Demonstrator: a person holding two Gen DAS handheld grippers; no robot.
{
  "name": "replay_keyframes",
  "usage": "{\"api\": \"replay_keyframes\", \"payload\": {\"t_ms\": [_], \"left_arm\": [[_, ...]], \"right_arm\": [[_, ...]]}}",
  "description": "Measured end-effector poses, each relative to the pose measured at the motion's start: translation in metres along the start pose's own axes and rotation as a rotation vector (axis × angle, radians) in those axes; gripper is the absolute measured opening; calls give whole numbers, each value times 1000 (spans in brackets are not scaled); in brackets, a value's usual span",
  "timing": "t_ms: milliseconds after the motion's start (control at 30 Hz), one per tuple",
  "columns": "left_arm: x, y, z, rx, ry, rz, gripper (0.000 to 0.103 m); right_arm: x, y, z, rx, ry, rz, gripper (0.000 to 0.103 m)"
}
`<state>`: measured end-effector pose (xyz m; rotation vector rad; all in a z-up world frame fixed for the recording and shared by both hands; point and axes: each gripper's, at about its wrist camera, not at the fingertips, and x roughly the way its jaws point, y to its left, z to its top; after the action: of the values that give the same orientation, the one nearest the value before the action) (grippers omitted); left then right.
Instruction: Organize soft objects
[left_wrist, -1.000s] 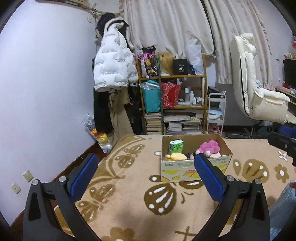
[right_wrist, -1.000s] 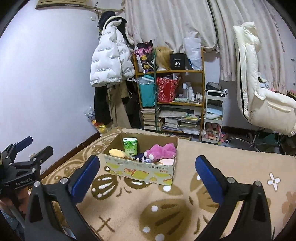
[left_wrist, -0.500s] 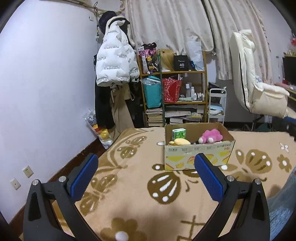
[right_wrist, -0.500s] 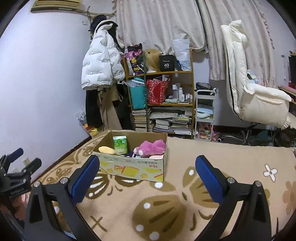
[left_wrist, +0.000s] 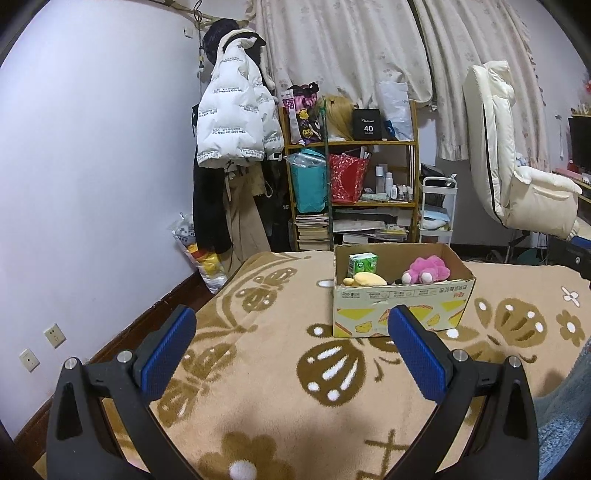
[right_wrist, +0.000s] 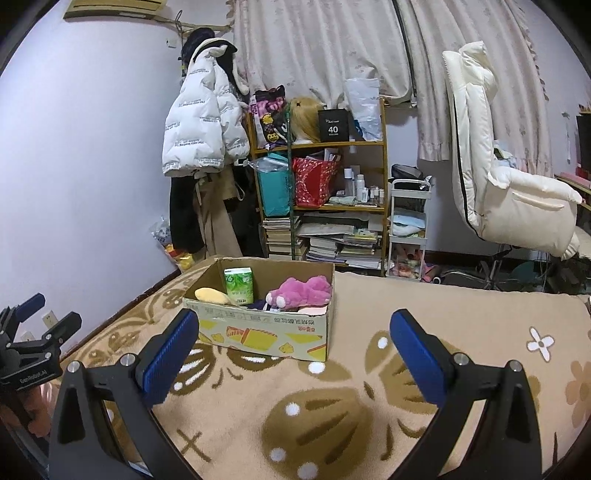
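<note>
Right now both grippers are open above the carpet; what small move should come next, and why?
Probably move the right gripper forward toward the cardboard box and line it up over the pink plush toy. Both grippers are open and hold nothing, the left gripper too, and the soft things lie in the box, beyond the fingertips.

my left wrist camera looks forward and slightly down over the tan butterfly-patterned blanket (left_wrist: 266, 376) from the left of the open cardboard box (left_wrist: 400, 306), at middling range. my right wrist camera faces the same way from the box's right, at similar range. both share the box, the cluttered wooden shelf unit (right_wrist: 325, 199) and the cream padded recliner chair (right_wrist: 498, 177).
</note>
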<state>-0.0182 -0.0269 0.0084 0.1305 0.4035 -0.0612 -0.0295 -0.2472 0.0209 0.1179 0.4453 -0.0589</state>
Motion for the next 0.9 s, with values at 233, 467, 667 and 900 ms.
{"api": "replay_keyframes", "payload": {"t_ms": [233,467,667,900], "left_arm": [[-2,-3,-1,6,-9,2,103],[-5,-5,-3,13,-4,-2,103],[-2,-7,-5,23,16,1,103],[-3,-8,-6,28,22,0,103]], "right_arm": [[3,6,0,-18,13,4,103],[5,6,-2,-14,5,-4,103],[4,5,-3,-14,6,-7,103],[3,4,-3,-14,3,-4,103]]}}
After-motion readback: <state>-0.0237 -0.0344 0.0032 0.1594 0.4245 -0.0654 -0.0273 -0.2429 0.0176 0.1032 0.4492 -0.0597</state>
